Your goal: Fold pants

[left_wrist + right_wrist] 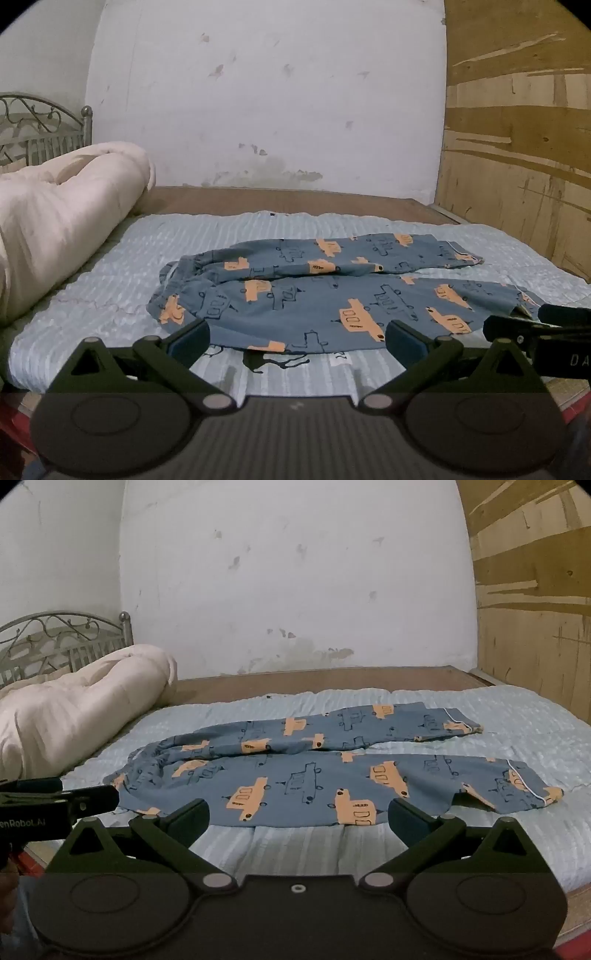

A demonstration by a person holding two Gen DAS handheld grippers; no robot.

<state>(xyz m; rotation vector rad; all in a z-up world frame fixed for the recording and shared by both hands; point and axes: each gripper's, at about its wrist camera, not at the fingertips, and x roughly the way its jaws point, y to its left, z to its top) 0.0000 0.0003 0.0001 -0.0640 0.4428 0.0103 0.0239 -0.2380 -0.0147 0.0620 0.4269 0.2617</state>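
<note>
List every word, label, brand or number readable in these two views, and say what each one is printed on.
"enRobot.AI": white print on the side of the left gripper, seen at the left edge of the right wrist view; its start is cut off.
"DA": white letters on the side of the right gripper, at the right edge of the left wrist view; the rest is cut off.
The pants carry only vehicle drawings, no readable text.

Left gripper [297, 338]: dark green linkage arms, blue pads, silver pivot pins. Right gripper [297, 818]: identical build. White lettering on both bodies.
</note>
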